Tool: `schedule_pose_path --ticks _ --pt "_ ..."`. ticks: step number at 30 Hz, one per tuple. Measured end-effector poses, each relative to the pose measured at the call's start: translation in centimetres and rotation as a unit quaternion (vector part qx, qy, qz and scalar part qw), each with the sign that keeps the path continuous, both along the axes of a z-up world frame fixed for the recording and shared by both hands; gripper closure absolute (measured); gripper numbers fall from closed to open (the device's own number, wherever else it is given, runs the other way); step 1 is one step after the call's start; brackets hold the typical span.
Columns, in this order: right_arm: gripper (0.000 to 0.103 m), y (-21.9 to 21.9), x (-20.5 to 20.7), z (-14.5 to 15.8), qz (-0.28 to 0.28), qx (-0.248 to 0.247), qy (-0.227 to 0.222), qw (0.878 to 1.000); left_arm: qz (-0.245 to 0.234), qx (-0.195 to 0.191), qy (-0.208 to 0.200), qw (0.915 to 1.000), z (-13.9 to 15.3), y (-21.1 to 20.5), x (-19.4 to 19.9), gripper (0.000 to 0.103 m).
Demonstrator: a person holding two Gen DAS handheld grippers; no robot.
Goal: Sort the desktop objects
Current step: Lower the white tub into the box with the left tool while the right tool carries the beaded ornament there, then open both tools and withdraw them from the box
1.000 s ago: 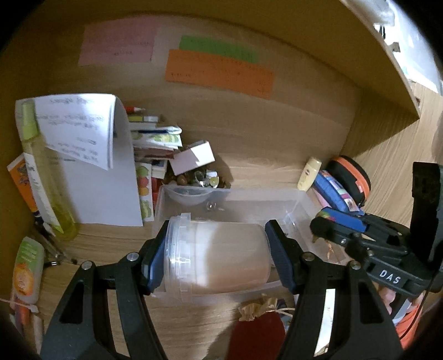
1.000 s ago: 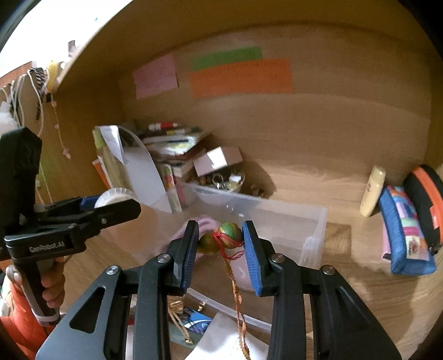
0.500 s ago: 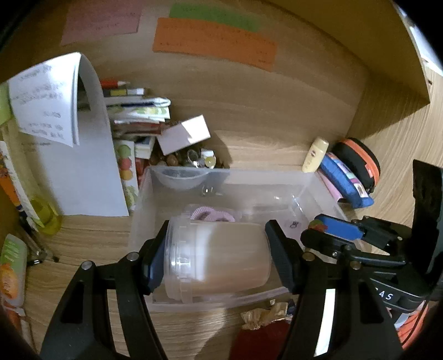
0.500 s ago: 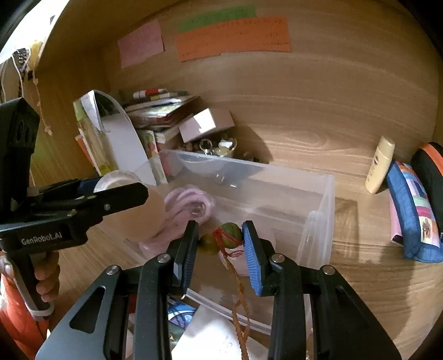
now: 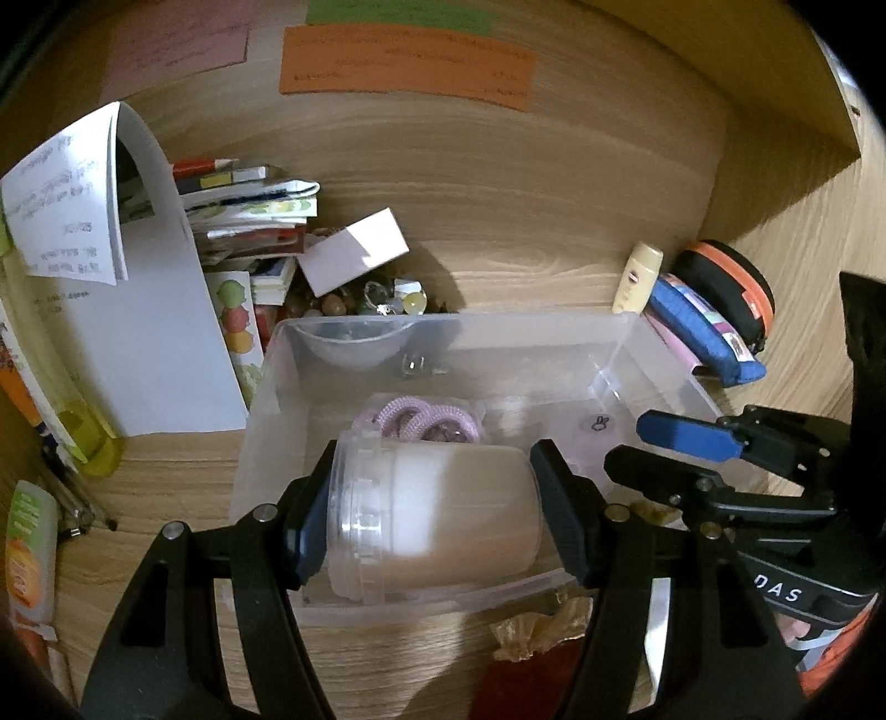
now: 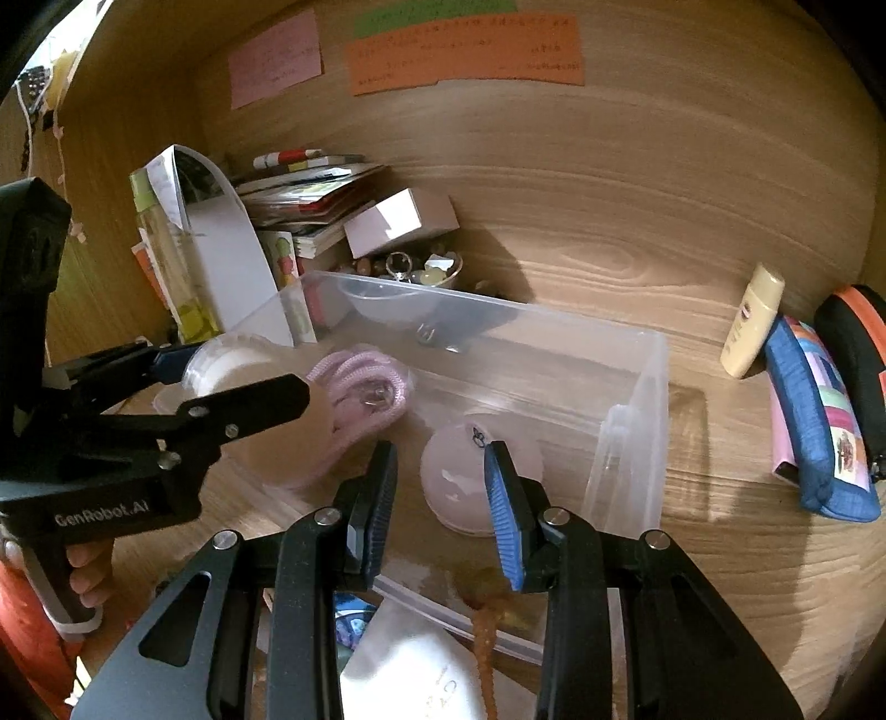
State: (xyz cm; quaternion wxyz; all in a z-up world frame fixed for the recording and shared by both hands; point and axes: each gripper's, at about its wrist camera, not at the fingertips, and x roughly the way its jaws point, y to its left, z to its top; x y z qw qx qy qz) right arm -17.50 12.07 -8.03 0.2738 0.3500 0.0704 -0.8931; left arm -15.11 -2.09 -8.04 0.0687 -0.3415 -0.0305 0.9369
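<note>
Wood panelling closes in the back and sides of the bench (image 6: 720, 554), with an orange paper note (image 6: 465, 50) stuck on the rear wall. A clear rectangular plastic bin (image 5: 498, 318) sits mid-bench.

The left gripper (image 5: 432, 520) has its fingers clenched on a translucent, lidded plastic jar (image 5: 454, 498), held sideways by lid and base over the bin's near-left corner. The right gripper (image 6: 443, 498) hangs over the bin's near edge with its fingers parted and nothing pressed between them. Below them a pale pink round piece (image 6: 459, 476) lies in the bin. A brown braided cord (image 6: 487, 626) trails under the right finger; whether it is caught there I cannot tell.

Likely trouble:
- The jar, pinched at only 2 smooth ends, could pivot or slip out.
- If let go, it may land on the lilac coiled rope (image 5: 426, 418) and roll.
- The 2 grippers are close together and could knock each other.
- The cord could snag on the near rim.
</note>
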Motion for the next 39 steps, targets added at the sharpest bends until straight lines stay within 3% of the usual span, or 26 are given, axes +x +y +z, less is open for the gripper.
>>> schedule_pose_path --ticks 3,10,13,16,22,30,34,39 --pt "0.071 0.1 0.0 0.1 -0.003 0.0 0.003 1.0 0.003 -0.012 0.0 0.9999 -0.2 0.3 0.0 0.036" --pt "0.051 0.4 1.0 1.2 -0.006 -0.012 0.036 0.999 0.006 -0.02 -0.002 0.9998 0.0 0.6 0.2 0.034" --pt "0.049 0.6 1.1 1.6 -0.016 -0.018 0.049 0.999 0.007 -0.021 0.014 0.9996 0.6 0.7 0.6 0.033" --pt "0.045 1.2 0.8 1.8 -0.03 -0.027 0.049 0.998 0.015 -0.023 0.032 0.9991 1.3 0.4 1.2 0.021" --pt "0.043 2.1 0.0 1.8 -0.037 -0.051 0.028 0.998 0.03 -0.021 0.042 0.9985 2.3 -0.2 1.9 0.01" --pt "0.043 2.1 0.2 2.2 -0.029 -0.06 0.009 0.998 0.043 -0.039 0.066 0.9961 3.8 -1.0 4.2 0.007" --pt "0.027 2.4 1.7 2.9 -0.031 -0.063 0.022 0.997 0.051 -0.04 0.07 0.9954 4.1 -1.7 5.2 0.006" --pt "0.024 3.2 4.1 3.9 -0.038 -0.066 0.045 0.996 0.062 -0.038 0.067 0.9951 3.9 -2.7 6.5 0.005"
